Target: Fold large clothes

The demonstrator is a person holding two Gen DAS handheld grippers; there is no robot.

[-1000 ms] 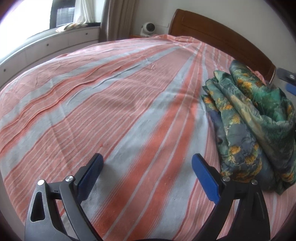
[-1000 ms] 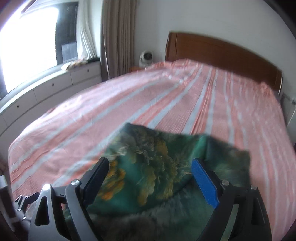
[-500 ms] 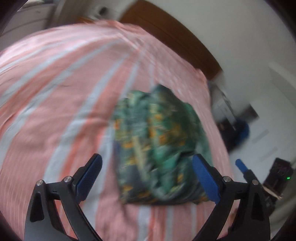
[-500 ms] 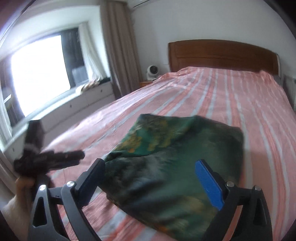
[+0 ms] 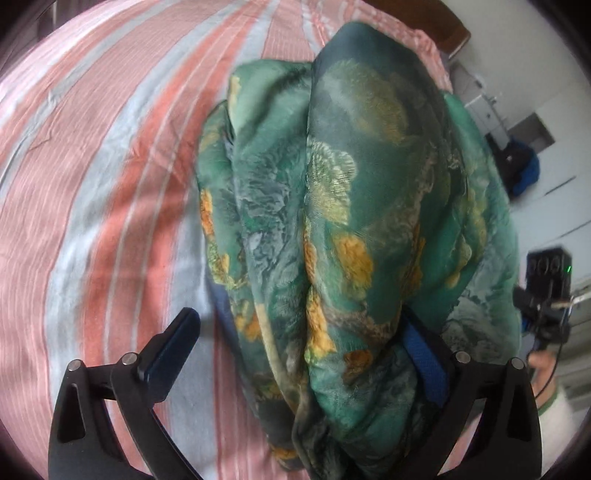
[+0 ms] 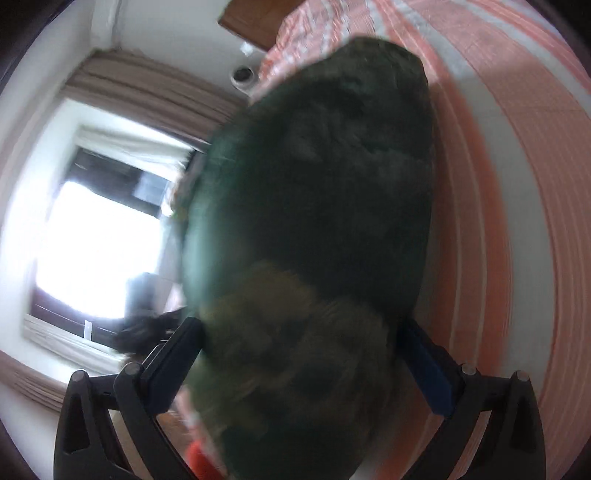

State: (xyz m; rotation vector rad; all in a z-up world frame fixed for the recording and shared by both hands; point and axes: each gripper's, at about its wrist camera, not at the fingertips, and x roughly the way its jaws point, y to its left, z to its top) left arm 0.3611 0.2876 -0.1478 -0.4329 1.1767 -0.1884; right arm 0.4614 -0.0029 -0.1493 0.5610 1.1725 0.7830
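Note:
A folded green garment with yellow flower print (image 5: 351,229) lies as a thick bundle on the striped bed. My left gripper (image 5: 299,354) is open, its jaws wide apart around the bundle's near end, and the cloth covers part of the right finger. In the blurred right wrist view the same bundle (image 6: 314,240) looks dark and fills the frame. My right gripper (image 6: 299,354) is open with the bundle's end between its fingers. The right gripper also shows at the right edge of the left wrist view (image 5: 546,295).
The pink and grey striped bed sheet (image 5: 92,184) spreads to the left of the bundle. A wooden headboard (image 6: 251,22), a curtain (image 6: 155,92) and a bright window (image 6: 99,251) show behind. Furniture and a dark blue object (image 5: 524,173) stand right of the bed.
Both grippers have moved in on the bundle, and each now has an end of it between its open fingers. Both views have swung and rolled.

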